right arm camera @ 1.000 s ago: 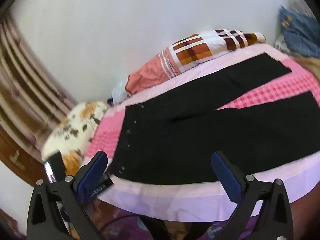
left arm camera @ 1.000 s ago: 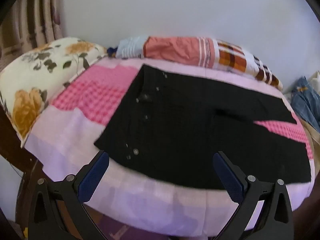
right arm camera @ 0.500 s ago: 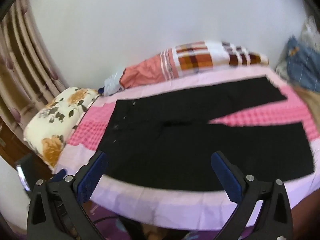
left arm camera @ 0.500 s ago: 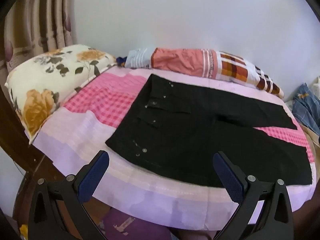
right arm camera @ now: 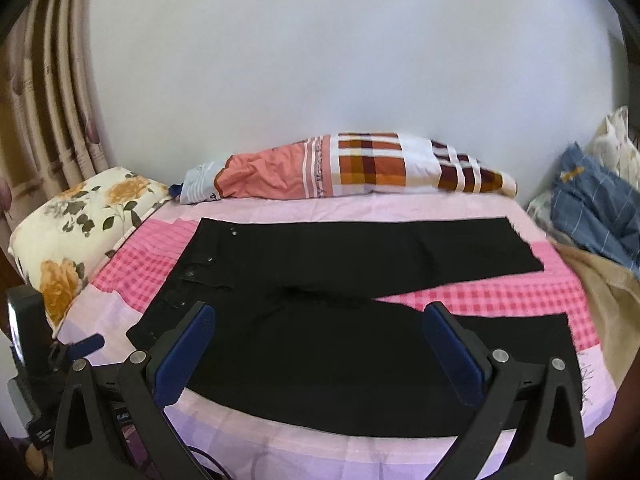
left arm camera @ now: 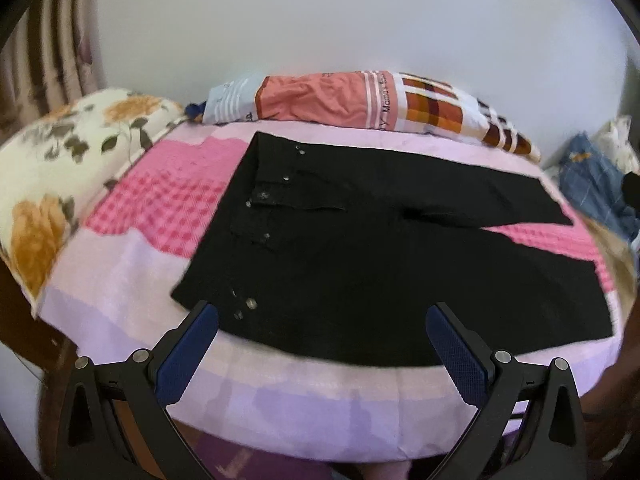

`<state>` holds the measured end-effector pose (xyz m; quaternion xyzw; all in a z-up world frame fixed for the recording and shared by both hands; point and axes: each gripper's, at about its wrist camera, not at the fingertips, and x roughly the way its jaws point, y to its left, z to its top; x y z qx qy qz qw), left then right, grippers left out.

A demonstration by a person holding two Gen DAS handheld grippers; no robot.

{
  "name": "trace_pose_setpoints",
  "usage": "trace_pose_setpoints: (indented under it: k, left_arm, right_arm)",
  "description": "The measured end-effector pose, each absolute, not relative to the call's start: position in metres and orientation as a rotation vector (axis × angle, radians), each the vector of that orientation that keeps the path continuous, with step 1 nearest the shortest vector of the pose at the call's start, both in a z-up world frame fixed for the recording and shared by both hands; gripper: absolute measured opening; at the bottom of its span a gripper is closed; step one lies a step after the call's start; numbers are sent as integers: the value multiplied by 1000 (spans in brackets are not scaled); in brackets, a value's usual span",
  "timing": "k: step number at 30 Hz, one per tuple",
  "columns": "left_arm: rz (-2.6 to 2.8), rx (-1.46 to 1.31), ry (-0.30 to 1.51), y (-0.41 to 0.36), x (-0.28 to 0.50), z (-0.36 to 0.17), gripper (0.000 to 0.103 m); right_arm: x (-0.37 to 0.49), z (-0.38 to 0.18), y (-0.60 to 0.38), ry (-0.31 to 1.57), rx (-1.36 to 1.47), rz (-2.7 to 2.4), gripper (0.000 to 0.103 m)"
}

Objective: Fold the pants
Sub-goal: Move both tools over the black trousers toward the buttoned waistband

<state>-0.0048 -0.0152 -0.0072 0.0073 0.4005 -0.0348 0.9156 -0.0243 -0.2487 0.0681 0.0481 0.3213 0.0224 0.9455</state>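
Black pants (left arm camera: pixel 380 264) lie flat on a pink and lilac bed (left arm camera: pixel 132 264), waistband with metal studs at the left, two legs spread in a V to the right. In the right wrist view the pants (right arm camera: pixel 340 344) fill the middle of the bed (right arm camera: pixel 500 292). My left gripper (left arm camera: pixel 320 344) hovers open over the near edge of the pants, close to the waistband corner. My right gripper (right arm camera: pixel 316 348) hangs open above the near leg and seat. Neither holds cloth. The other gripper's blue tip (right arm camera: pixel 86 344) shows at the bed's left edge.
A floral pillow (left arm camera: pixel 60 176) lies at the left end, a rolled orange plaid blanket (left arm camera: pixel 372 104) along the wall. Blue clothing (right arm camera: pixel 596 216) is heaped at the right. Curtains (right arm camera: pixel 44 92) hang at the left. The bed's near edge (left arm camera: pixel 320 408) drops off below the grippers.
Both grippers have swung and moved in closer over the near edge of the pants. Their fingers stay wide apart. The pants have not moved.
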Motion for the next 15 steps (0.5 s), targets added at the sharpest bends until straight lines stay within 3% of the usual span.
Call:
trace_pose_setpoints:
  k: [15]
  left_arm:
    - [-89,0,876,-8,103,-14,103]
  right_arm:
    - [38,42,-267,798,185,35,103]
